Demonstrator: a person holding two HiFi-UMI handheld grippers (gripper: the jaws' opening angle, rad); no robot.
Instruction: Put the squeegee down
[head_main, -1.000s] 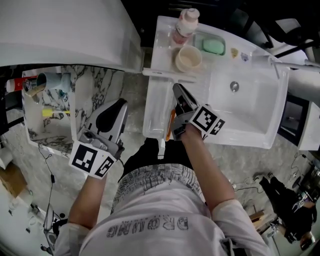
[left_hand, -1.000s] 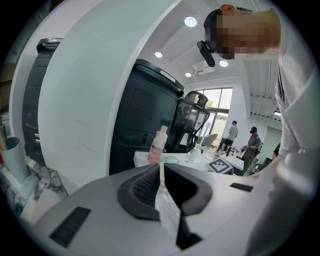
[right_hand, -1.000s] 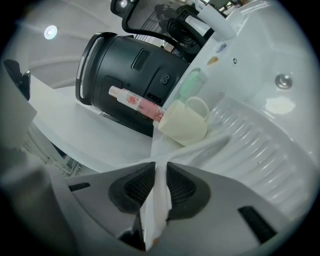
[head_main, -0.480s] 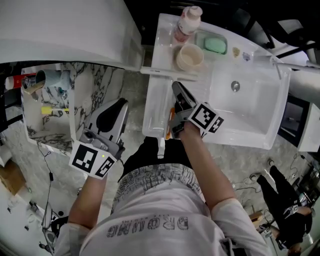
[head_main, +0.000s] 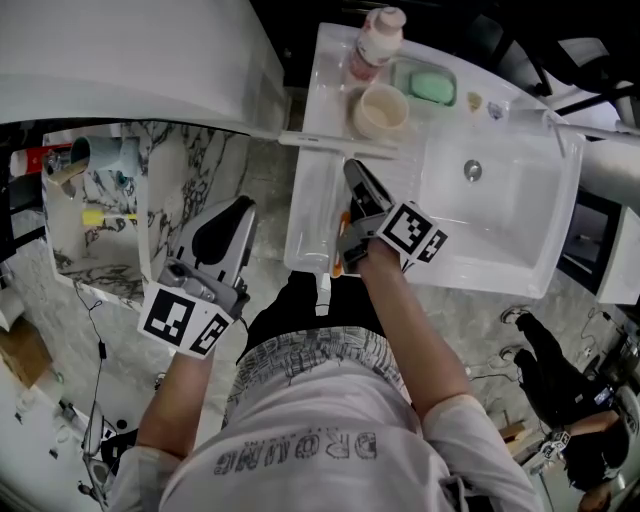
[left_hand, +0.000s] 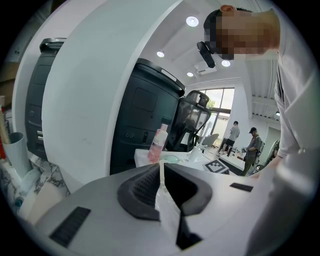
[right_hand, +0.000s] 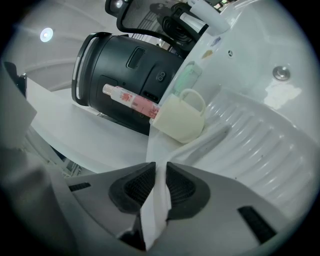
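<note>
In the head view, the white squeegee is seen lying across the sink's ribbed drainboard, just beside a cream cup. The right gripper is held near it, apart; the left gripper is held over marbled floor. In the left gripper view, the jaws are seen closed and empty. In the right gripper view, the jaws are seen together on nothing

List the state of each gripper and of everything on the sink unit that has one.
left gripper: shut, empty.
right gripper: shut, apparently on the squeegee's handle, low over the drainboard.
squeegee: blade lying across the drainboard's far end.
cup: upright, looks empty.
bottle: upright, capped.
soap: resting in its dish.
</note>
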